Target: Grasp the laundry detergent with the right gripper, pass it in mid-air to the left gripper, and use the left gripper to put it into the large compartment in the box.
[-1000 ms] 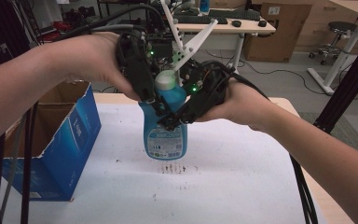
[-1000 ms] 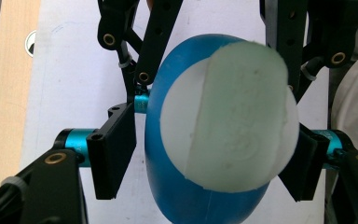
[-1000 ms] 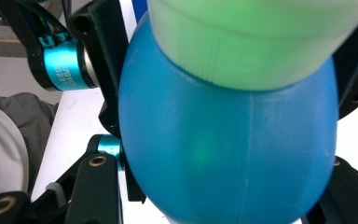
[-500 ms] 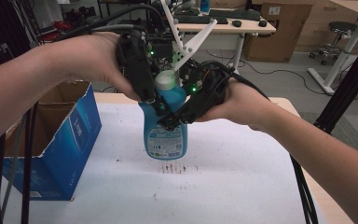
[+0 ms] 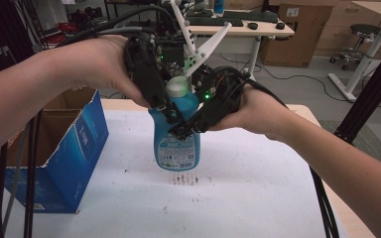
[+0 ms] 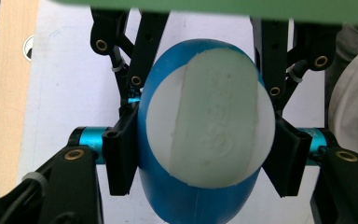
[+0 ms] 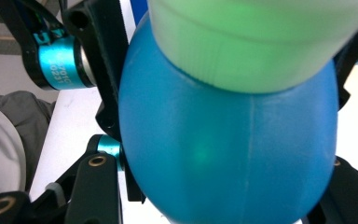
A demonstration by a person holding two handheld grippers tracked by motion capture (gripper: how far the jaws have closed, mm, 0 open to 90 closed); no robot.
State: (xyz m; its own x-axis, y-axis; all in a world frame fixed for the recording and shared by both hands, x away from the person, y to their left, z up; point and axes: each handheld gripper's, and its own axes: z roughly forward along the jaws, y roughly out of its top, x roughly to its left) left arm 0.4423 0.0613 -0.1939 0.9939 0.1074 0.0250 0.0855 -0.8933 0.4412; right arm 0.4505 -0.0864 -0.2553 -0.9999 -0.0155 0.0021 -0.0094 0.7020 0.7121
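Blue bottle [image 5: 176, 136] — label print unreadable — white cap [image 6: 210, 119], between both tools' jaws

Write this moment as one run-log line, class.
object: blue plastic bottle with white cap upright on white table | left gripper: just closing, fingers at bottle | right gripper: shut on bottle | blue cardboard box: open

We count one blue bottle [image 5: 176, 144] with one pale cap [image 5: 177, 88], between our two grippers: one left gripper [image 5: 166, 106] and one right gripper [image 5: 186, 130]. We count one blue cardboard box [image 5: 72, 148], to the left of the left gripper.
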